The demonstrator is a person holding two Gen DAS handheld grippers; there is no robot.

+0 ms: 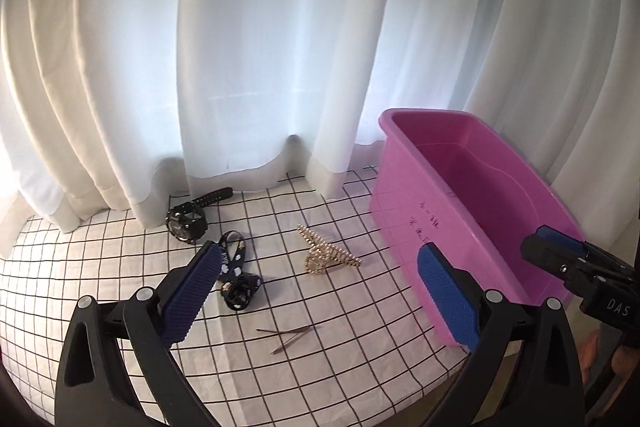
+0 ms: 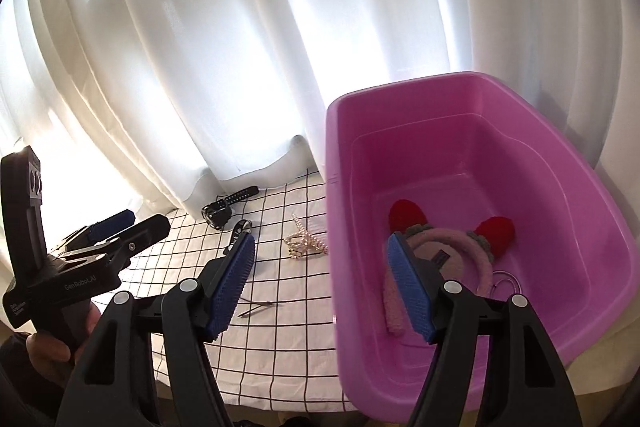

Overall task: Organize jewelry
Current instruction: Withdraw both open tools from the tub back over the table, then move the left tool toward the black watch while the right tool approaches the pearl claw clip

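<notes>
A pink plastic bin (image 1: 408, 203) (image 2: 344, 187) stands at the right on a checked cloth. Inside lie a pink headband with red ears (image 2: 452, 239) and a silver ring-like piece (image 2: 506, 279). On the cloth lie a black watch (image 1: 188, 219) (image 2: 220, 211), a black patterned hair tie (image 1: 238, 279), a gold pearl hair claw (image 1: 324, 255) (image 2: 304, 243) and thin hairpins (image 1: 288, 337) (image 2: 258, 307). My left gripper (image 1: 320, 299) is open above the cloth near the hairpins. My right gripper (image 2: 320, 291) is open over the bin's left rim.
White curtains (image 1: 240, 47) hang along the back, touching the cloth (image 1: 100, 275). The cloth's front edge curves close below the grippers. The right gripper shows in the left wrist view (image 1: 560, 251); the left gripper shows in the right wrist view (image 2: 116, 227).
</notes>
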